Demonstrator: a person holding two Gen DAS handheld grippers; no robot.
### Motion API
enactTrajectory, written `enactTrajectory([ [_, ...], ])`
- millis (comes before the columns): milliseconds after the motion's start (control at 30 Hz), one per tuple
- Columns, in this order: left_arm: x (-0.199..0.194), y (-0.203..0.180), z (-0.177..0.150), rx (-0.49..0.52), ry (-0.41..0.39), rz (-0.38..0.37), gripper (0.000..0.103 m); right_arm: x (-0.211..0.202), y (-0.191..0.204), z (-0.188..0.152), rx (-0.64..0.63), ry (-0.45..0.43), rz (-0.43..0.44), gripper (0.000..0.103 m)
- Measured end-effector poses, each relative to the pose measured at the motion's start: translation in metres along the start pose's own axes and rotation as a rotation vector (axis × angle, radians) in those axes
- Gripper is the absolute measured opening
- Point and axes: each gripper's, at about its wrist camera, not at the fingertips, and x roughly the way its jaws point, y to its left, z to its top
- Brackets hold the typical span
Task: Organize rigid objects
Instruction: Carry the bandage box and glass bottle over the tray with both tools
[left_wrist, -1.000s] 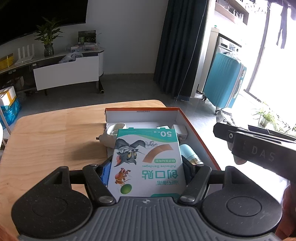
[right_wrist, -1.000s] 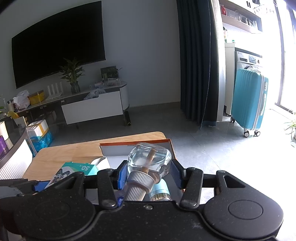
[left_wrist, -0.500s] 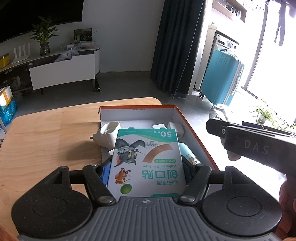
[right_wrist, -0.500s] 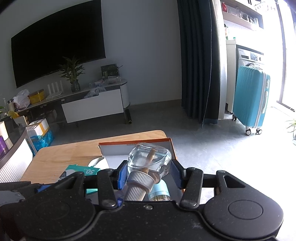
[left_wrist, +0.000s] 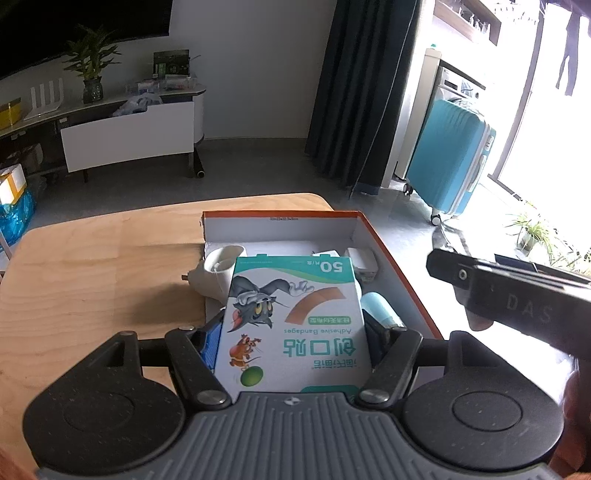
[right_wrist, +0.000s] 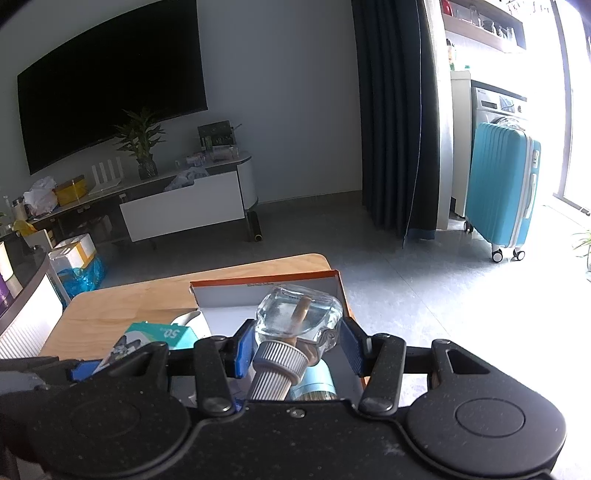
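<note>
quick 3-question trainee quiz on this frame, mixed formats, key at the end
1. True or false: the left gripper is empty.
2. What does the right gripper hold? A) blue cylinder B) clear glass bottle C) white charger
3. Fill in: the orange-rimmed box sits on the wooden ____.

Key:
1. False. Its jaws clamp the bandage box.
2. B, the clear glass bottle, ribbed cap toward the camera.
3. table.

both cameras sit just behind their fingers, looking forward and a bit down, close above the orange box (left_wrist: 399, 258) on the wooden table (left_wrist: 92, 266). both see this box (right_wrist: 266, 282), table (right_wrist: 147, 299) and room.
</note>
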Motion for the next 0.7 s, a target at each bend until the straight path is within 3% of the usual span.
enactTrajectory([
  [700, 0.027, 0.008, 0.025, -0.025, 0.015, 0.004, 0.071, 0.028, -0.004, 0.002, -0.002, 0.044, -0.003, 0.060],
])
